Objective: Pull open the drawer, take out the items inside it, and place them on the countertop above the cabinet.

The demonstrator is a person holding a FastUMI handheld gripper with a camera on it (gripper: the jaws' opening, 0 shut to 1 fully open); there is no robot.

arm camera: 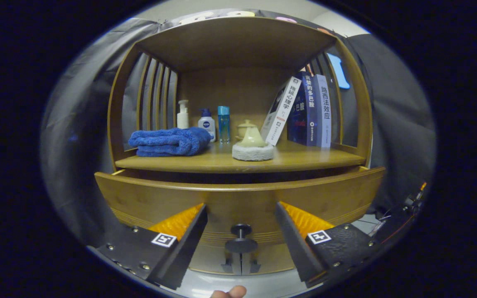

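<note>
Wide-open tongs (241, 231) hold nothing, the knob (241, 240) between the fingers. Drawer (238, 198) seems pulled slightly out under the tabletop (304, 159) front edge; its items still wait inside, unseen.

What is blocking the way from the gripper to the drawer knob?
Nothing visible. The hand-held gripper is open, and the drawer knob sits in the gap between its fingers, with no object in front of it on the drawer front.
</note>
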